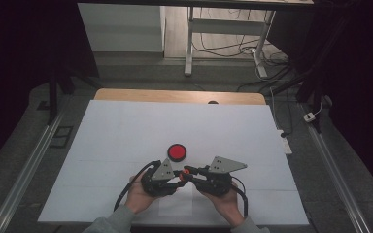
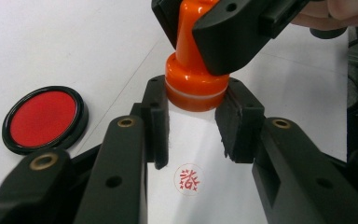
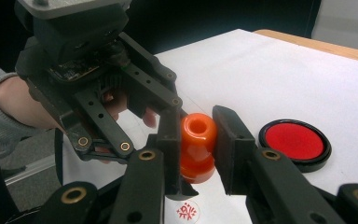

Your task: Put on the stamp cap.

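Ink pad (image 1: 177,152) sits uncovered on the tabletop (image 1: 126,126), near the work for re-inking. Left gripper (image 1: 174,178) jaws clench the orange stamp (image 1: 186,171) at its base, right gripper (image 1: 192,173) jaws grasp its handle. Stamp is held just above the red print (image 2: 189,179) on the paper (image 1: 177,204), probably so the mark shows.

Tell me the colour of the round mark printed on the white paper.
Red round printed mark, clearest in the left gripper view.

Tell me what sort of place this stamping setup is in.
Probably a lab or workshop set up for recording. A white-covered table stands between dark curtains, metal rails run along the floor, and loose cables lie under a desk frame behind. On the table sits a red ink pad.
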Demonstrator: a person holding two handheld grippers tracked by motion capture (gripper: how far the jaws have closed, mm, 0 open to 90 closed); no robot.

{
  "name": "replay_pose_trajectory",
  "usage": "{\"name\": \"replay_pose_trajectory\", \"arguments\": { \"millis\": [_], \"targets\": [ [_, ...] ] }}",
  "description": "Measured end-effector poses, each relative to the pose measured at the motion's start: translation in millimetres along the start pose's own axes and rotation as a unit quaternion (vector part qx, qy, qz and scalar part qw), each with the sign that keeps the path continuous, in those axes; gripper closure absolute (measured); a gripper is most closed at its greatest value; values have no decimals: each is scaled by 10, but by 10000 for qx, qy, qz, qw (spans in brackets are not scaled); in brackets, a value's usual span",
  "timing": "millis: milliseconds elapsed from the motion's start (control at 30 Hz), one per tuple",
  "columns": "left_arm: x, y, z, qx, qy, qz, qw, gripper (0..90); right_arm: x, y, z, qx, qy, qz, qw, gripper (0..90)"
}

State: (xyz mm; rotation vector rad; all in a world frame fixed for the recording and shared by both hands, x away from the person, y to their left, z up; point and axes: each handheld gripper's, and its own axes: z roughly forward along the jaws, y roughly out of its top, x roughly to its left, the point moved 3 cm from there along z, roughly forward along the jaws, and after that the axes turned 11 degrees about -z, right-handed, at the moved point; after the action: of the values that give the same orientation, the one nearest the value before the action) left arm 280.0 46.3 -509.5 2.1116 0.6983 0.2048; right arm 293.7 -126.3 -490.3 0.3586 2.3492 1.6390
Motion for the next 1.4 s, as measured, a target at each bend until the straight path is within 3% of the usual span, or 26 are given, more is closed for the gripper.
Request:
{"name": "replay_pose_trajectory", "arguments": {
  "millis": [567, 833, 1200, 1400],
  "targets": [
    [-26, -17, 8, -81, 80, 39, 9999, 657, 10, -16, 0, 0, -3, -69, 10000, 733],
    [-36, -39, 29, 29, 112, 96, 9999, 657, 17, -65, 19, 17, 30, -55, 10000, 735],
    [-38, -51, 37, -29, 73, 10, 10000, 655, 26, -92, 16, -13, 1, -8, 10000, 733],
    [-31, -43, 22, -97, 200, 69, 9997, 653, 21, -62, 24, -13, -44, -47, 10000, 731]
  ]
}}
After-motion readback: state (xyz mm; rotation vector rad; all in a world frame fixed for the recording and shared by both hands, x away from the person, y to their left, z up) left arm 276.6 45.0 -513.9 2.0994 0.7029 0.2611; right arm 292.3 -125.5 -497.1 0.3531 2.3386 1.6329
